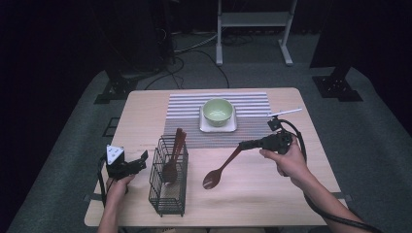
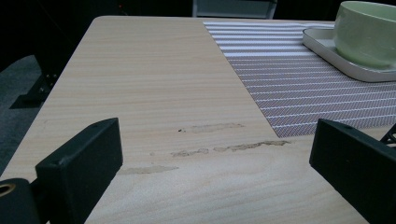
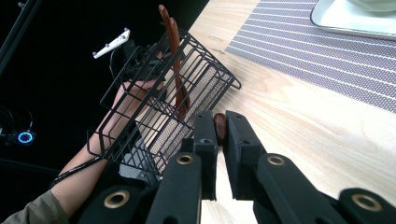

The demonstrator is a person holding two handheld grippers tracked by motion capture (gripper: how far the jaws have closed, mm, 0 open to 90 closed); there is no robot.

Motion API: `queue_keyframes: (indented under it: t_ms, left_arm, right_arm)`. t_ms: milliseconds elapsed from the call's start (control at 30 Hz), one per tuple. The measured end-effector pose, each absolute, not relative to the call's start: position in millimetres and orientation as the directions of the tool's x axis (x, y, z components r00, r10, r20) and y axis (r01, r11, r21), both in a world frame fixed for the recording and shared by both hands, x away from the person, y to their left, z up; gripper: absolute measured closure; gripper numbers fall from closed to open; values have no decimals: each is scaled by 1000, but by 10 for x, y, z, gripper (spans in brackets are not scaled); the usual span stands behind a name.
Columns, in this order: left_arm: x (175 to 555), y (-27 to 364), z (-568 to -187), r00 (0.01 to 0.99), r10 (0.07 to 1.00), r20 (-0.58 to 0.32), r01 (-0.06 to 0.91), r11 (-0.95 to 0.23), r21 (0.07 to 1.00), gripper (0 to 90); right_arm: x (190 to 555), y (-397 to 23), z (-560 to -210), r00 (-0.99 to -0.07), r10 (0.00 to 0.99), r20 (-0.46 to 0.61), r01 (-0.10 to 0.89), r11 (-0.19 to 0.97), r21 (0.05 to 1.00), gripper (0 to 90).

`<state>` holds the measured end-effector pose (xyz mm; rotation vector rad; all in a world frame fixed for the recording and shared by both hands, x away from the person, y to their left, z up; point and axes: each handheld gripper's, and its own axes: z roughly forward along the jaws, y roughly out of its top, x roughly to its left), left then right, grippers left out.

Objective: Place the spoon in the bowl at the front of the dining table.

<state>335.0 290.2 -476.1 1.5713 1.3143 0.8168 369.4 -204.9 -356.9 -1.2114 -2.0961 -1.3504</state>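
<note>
A brown wooden spoon (image 1: pixel 223 167) hangs slanting over the table, its bowl low toward the front. My right gripper (image 1: pixel 241 144) is shut on the top end of its handle (image 3: pixel 219 130), right of a black wire basket (image 1: pixel 167 189). The basket holds other wooden utensils (image 1: pixel 174 155), which stand upright in the right gripper view (image 3: pixel 176 70). My left gripper (image 1: pixel 143 160) rests just left of the basket, jaws wide open with nothing between them (image 2: pixel 215 140). A green bowl (image 1: pixel 217 110) sits on a white square plate (image 1: pixel 204 127).
A striped placemat (image 1: pixel 184 109) lies under the plate at the table's far middle. Bare wood with a few worn marks (image 2: pixel 210 149) spreads ahead of the left gripper. Beyond the table stand a white frame (image 1: pixel 252 29) and dark stands on grey carpet.
</note>
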Motion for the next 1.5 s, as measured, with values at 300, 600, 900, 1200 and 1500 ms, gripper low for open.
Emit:
queue_keyframes:
  t_ms: [300,600,900,1200,1500]
  left_arm:
    - [3349,2903,-4762,216,975,-59,377,-27,926,17]
    - [3348,2902,-4762,216,975,-57,376,-30,926,17]
    - [3348,2902,-4762,216,975,-60,376,-27,926,16]
    - [3347,2900,-4762,216,975,-56,374,-30,927,17]
    - [3347,2899,-4763,214,975,-60,373,-25,928,16]
  right_arm:
    - [3724,-2068,-3580,-561,481,673,813,168,558,826]
    - [3806,-2165,-3559,-546,508,666,814,132,566,826]
    - [3847,-2211,-3571,-531,524,666,819,117,562,826]
    - [3895,-2222,-3527,-532,533,658,813,105,572,826]
    - [3961,-2242,-3475,-528,539,657,808,82,583,826]
